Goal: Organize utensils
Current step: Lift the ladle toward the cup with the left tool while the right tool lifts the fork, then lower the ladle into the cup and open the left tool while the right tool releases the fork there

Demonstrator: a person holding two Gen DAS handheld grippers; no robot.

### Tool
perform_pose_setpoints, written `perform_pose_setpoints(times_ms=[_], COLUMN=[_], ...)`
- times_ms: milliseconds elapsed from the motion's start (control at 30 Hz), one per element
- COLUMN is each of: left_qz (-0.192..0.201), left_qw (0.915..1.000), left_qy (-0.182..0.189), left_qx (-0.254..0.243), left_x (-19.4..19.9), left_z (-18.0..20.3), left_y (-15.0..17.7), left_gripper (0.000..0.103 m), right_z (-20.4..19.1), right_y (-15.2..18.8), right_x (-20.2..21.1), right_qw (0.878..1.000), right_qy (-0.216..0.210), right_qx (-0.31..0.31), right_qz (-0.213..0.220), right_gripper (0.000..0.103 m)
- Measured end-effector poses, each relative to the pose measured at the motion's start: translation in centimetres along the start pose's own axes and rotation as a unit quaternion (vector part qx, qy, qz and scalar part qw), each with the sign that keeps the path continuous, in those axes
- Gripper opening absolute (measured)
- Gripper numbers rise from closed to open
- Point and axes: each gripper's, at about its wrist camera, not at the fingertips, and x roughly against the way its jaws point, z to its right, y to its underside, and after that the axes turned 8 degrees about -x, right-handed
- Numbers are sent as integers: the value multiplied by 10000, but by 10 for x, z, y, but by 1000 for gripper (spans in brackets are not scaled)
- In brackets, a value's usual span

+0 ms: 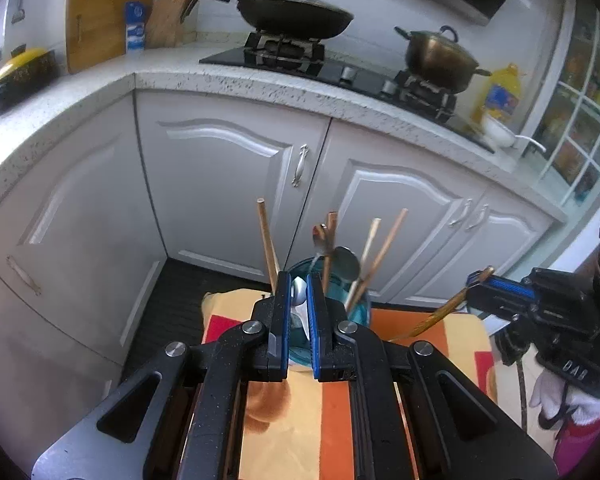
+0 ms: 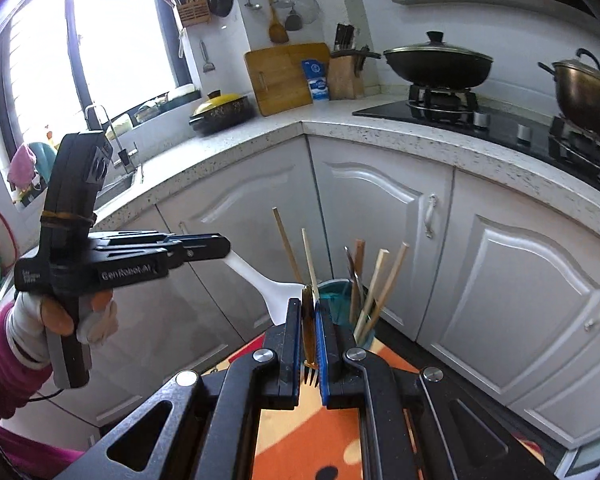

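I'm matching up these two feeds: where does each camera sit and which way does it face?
Left wrist: on the left gripper, shut on a white spoon, facing the stove; right gripper at right.
Right wrist: on the right gripper, shut on a fork, facing the counter corner; gloved left hand shows.
Shared: blue cup.

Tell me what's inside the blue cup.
Standing in the blue cup are wooden chopsticks, a metal spoon and a brown-handled utensil. Their lower ends are hidden by the cup wall and the fingers.
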Motion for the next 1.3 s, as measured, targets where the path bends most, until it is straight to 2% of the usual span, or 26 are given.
perform_pose_setpoints(times_ms=[433, 800, 867, 967, 1000, 1067, 1133, 1300], left_qz=[-381, -540, -558, -511, -469, -398, -326, -177], left_qw=[9990, 9984, 9982, 9983, 9984, 9985, 9987, 9989], left_qy=[-196, -138, -78, -19, 22, 83, 83, 59], left_qx=[-92, 92, 193, 270, 302, 355, 394, 440], left_x=[-65, -81, -79, -71, -67, -58, -48, -27], left_z=[0, -4, -8, -10, -10, -10, -11, -10], left_y=[-2, 3, 4, 6, 7, 8, 10, 18], left_gripper=[6, 7, 9, 23, 29, 33, 41, 42], right_z=[21, 31, 33, 38, 39, 39, 41, 44], right_y=[12, 40, 42, 45, 47, 51, 54, 64], right_x=[-75, -121, -120, -114, -111, -104, -93, -64], right_qw=[9984, 9926, 9924, 9921, 9921, 9924, 9926, 9923], right_qy=[-90, -125, -111, -125, -126, -90, -52, 86], right_qx=[-400, -614, -642, -751, -771, -772, -822, -1039], right_qz=[-396, -1039, -1044, -995, -986, -954, -891, -661], right_gripper=[6, 6, 10, 38, 38, 38, 38, 38])
